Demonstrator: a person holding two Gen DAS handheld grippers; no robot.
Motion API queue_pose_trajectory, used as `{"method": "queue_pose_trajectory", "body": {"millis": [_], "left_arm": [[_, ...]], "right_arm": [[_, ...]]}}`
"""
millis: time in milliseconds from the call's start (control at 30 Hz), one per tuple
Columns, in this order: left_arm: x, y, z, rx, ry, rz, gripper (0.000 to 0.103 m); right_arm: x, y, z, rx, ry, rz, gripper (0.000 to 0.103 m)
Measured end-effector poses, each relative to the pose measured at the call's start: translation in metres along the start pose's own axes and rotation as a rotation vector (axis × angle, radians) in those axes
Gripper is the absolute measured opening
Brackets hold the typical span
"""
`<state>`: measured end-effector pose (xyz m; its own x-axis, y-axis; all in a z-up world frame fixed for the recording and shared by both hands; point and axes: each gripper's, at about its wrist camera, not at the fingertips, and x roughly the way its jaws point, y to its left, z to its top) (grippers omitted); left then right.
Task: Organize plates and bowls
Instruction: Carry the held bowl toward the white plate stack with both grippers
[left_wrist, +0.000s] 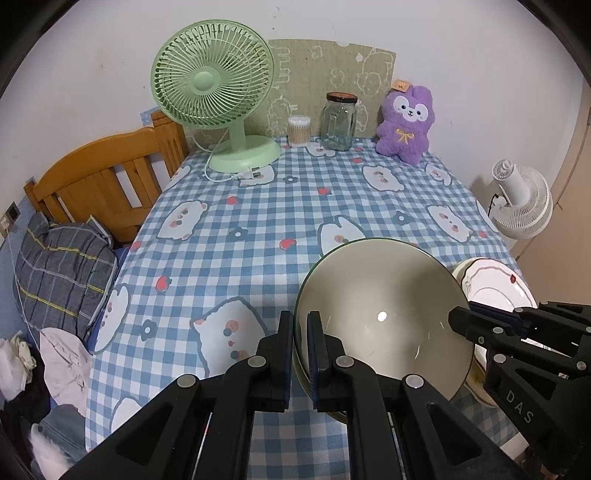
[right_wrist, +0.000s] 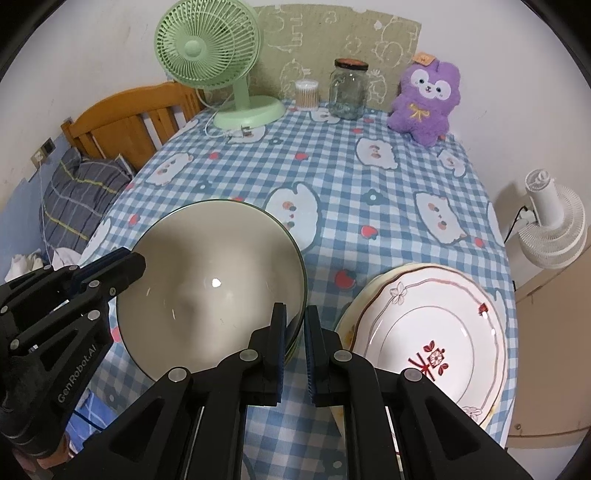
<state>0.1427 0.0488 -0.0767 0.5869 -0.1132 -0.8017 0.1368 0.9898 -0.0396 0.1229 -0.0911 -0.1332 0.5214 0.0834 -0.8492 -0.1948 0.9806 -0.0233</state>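
Two grippers clamp one grey bowl (right_wrist: 210, 288): your left gripper (left_wrist: 299, 354) pinches its left rim, your right gripper (right_wrist: 295, 343) its right rim (both nearly closed on it). Just right, stacked plates (right_wrist: 428, 332) rest on the checked surface (right_wrist: 332, 177).

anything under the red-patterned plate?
Yes: a cream plate peeks out under the red-patterned plate along its left edge. Most of it is covered, so whether more lie beneath cannot be seen.
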Motion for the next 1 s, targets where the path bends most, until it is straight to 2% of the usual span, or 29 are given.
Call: {"method": "queue_pose_trajectory", "body": {"millis": [267,433,667,833,867,933,967,1000], "left_arm": [[0.004,-0.001,-0.003,0.01,0.015,-0.005,0.004],[0.004,-0.001,-0.009,0.021,-0.008,-0.018,0.004],[0.009,-0.005,-0.01,0.047,-0.037,-0.03,0.03],[0.015,-0.01,-0.012,0.05,-0.033,-0.036,0.035],[0.015,-0.01,-0.012,0.051,-0.035,-0.036,0.036],[0.017,-0.012,-0.012,0.058,-0.038,-0.034,0.038],[0.017,-0.012,-0.012,0.06,-0.04,-0.025,0.038],[0.018,-0.012,-0.012,0.063,-0.044,-0.025,0.038]], "right_arm": [[0.008,-0.002,-0.004,-0.009,0.027,0.023,0.012],[0.007,-0.001,-0.007,-0.021,0.015,0.024,0.012],[0.003,0.002,-0.01,-0.033,-0.018,0.023,0.014],[-0.001,0.006,-0.01,-0.065,-0.072,-0.032,0.015],[0.0,0.006,-0.009,-0.064,-0.073,-0.023,0.018],[0.003,0.003,-0.008,-0.051,-0.06,0.001,0.034],[0.005,0.002,-0.008,-0.046,-0.056,0.009,0.051],[0.006,0.001,-0.007,-0.044,-0.06,0.008,0.055]]}}
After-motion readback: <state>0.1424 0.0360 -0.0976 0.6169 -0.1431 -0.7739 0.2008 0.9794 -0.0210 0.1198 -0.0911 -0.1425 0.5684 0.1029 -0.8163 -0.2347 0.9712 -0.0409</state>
